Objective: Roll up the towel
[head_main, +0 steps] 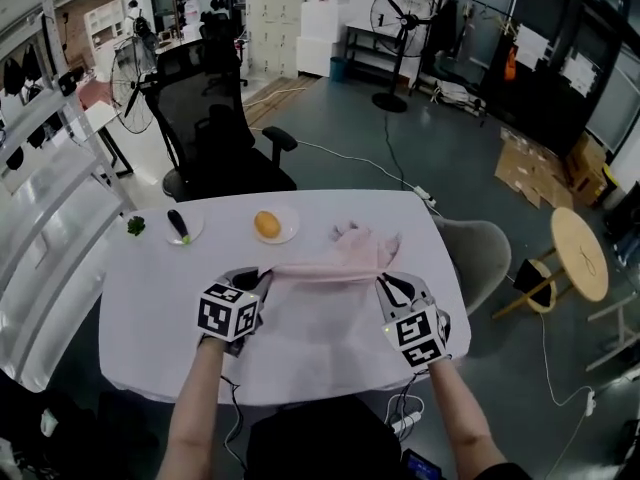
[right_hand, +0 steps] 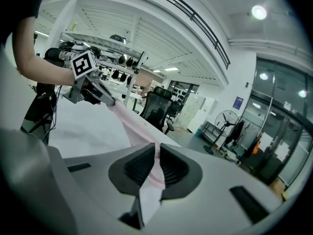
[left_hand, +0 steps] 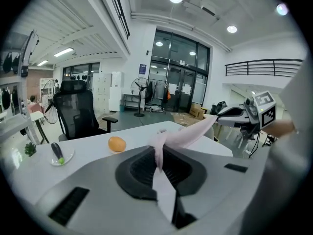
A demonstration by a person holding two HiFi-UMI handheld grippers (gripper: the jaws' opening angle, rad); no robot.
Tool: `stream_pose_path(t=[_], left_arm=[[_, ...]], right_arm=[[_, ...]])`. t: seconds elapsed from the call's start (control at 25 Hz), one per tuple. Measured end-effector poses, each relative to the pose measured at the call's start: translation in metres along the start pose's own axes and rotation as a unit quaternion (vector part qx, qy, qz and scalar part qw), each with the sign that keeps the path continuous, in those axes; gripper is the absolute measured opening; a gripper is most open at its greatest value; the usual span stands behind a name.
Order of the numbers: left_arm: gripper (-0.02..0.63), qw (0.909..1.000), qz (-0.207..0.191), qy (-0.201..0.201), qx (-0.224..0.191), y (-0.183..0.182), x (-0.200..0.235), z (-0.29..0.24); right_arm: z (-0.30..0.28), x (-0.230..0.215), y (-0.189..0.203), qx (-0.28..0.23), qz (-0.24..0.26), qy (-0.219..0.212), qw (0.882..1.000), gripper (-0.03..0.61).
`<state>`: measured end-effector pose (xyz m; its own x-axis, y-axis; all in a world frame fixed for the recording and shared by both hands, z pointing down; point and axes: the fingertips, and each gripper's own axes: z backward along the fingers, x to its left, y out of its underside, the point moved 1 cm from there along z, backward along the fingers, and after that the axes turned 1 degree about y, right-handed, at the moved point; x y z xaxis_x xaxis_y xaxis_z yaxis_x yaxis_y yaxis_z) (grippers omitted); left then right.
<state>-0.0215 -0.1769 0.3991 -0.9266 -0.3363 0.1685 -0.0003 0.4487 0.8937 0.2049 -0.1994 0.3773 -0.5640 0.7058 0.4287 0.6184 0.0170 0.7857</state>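
While the pink towel (head_main: pixel 340 260) is stretched as a band between the two tools, the left tool (left_hand: pixel 159 163) is clenched on one end of it and the right tool (right_hand: pixel 155 165) grips the other, both over the white tabletop (head_main: pixel 300 358). Beyond the tools, the towel's bunched far part rests on the tabletop. An orange (head_main: pixel 266 225) lies farther off, ahead of the left tool.

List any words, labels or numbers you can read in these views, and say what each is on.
No text here is legible.
Cubes on left tool and right tool: square marker patterns only, no letters.
Blue wall sign: too small to read.
Posted white sheets: too blurred to read.
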Motion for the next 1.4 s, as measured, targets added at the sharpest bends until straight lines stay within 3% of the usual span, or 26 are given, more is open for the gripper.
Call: stream_pose_path(t=[0.28, 0.56, 0.92, 1.08, 1.16, 1.28, 1.4], left_arm=[[0.031, 0.9988, -0.012, 0.004, 0.048, 0.064, 0.006, 0.050], [0.031, 0.9945, 0.012, -0.002, 0.104, 0.138, 0.015, 0.089], [0.031, 0.9810, 0.037, -0.017, 0.190, 0.232, 0.015, 0.118], [0.034, 0.9752, 0.027, -0.020, 0.219, 0.262, 0.009, 0.120], [0.088, 0.9742, 0.019, -0.017, 0.224, 0.266, 0.004, 0.118], [0.320, 0.9760, -0.002, 0.004, 0.218, 0.256, -0.010, 0.117], [0.350, 0.9808, -0.058, 0.024, 0.185, 0.233, -0.031, 0.114]], right_arm=[[0.025, 0.087, 0.020, 0.024, -0.011, -0.037, 0.999, 0.041], [0.032, 0.158, 0.037, 0.046, -0.007, -0.094, 0.994, 0.041], [0.027, 0.229, 0.074, 0.081, -0.004, -0.167, 0.983, 0.041], [0.023, 0.247, 0.091, 0.100, -0.004, -0.193, 0.976, 0.041], [0.021, 0.250, 0.092, 0.100, -0.002, -0.201, 0.974, 0.041], [0.017, 0.250, 0.087, 0.098, -0.004, -0.208, 0.973, 0.041], [0.015, 0.246, 0.077, 0.088, -0.005, -0.213, 0.973, 0.041]])
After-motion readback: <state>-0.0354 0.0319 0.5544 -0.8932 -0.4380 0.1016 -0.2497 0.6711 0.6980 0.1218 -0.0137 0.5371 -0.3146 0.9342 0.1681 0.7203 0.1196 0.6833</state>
